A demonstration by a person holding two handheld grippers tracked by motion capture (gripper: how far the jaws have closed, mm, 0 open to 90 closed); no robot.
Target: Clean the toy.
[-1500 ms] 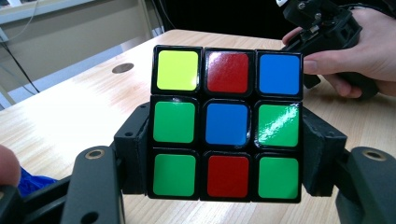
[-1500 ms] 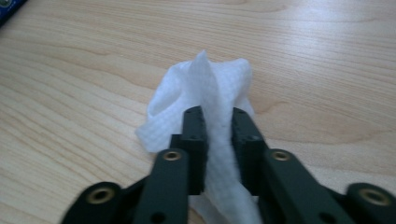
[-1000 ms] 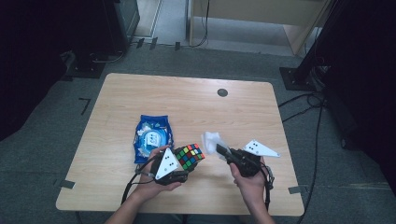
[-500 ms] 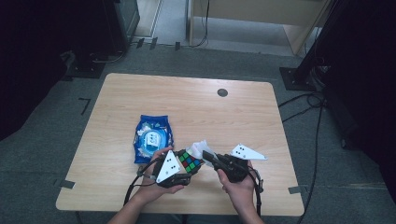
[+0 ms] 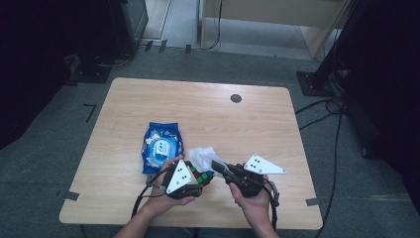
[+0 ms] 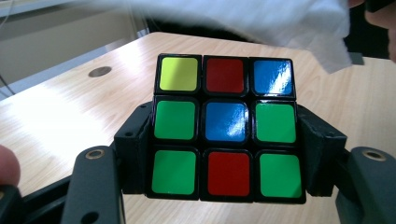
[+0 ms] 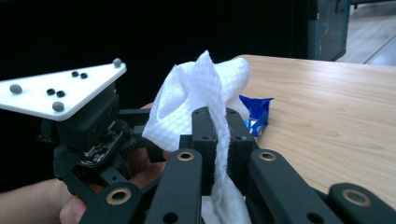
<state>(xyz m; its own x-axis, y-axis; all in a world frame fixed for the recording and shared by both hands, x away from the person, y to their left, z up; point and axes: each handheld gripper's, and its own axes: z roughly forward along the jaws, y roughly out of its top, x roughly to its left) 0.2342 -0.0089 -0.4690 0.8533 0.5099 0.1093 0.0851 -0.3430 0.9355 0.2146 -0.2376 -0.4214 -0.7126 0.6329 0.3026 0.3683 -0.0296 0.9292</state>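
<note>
Now wiping the cube, by the look of it. Left gripper (image 5: 202,179), low centre of the high view, clamped on the puzzle cube (image 6: 226,127) by two opposite sides, jaws flanking it left and right in the left gripper view. Right gripper (image 7: 218,135) pressed together on a white wipe (image 7: 201,88), pinching a fold so the cloth billows above the jaws. Seen from above, wipe (image 5: 204,156) sitting just up and right of the cube (image 5: 200,174), reaching over its far edge; also drooping across the top of the left gripper view (image 6: 261,21), above the coloured face. So: cloth nearest the cube's upper side, approached from the lower right. Probably a sweep down and left across that face next. Blue wipes pack (image 5: 161,147) lying flat on the table (image 5: 208,109), just up and left of the left hand.
</note>
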